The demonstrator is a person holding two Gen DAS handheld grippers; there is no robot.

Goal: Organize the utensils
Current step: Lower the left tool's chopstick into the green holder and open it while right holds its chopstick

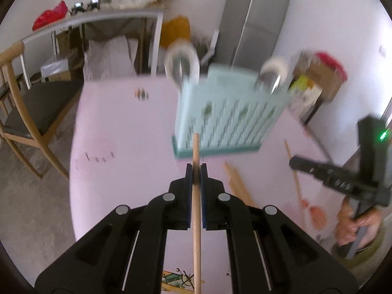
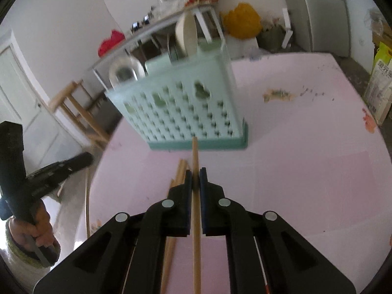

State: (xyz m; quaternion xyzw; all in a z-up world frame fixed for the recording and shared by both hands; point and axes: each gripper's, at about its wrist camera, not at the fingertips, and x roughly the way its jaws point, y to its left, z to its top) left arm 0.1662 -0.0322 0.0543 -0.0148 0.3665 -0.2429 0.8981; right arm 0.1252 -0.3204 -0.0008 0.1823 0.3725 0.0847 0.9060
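a round pink table (image 2: pixel 306 171) fills most of both views. on it stands a pale green utensil holder (image 2: pixel 186 107) with many small holes in its wall and a darker green base. it is upright on the table and looks blurred in both views. in the holder stand some spoons: in the left wrist view two ladle-like spoons (image 1: pixel 182 63) rise above its rim, and in the right wrist view a cream spoon (image 2: pixel 187 35) stands out at the top.

the left gripper (image 1: pixel 196 171) is closed on a wooden chopstick (image 1: pixel 196 208). the stick runs straight between the two blue pads and its tip reaches in front of the base of the holder. the right gripper (image 2: pixel 195 175) is closed in the same way on another wooden chopstick (image 2: pixel 196 220), and the tip of this one also points at the base of the holder.

more loose chopsticks (image 2: pixel 180 171) lie flat on the table just beside the right gripper, on its left side. near the edge of the table, in the left wrist view, lies an orange spatula (image 1: pixel 316 214) with a thin wooden handle.

each view also shows the person's other hand (image 1: pixel 352 225) holding the black handle of the other gripper.

behind the table there is a wooden chair (image 1: pixel 27 112) and a grey fridge (image 1: pixel 257 22).
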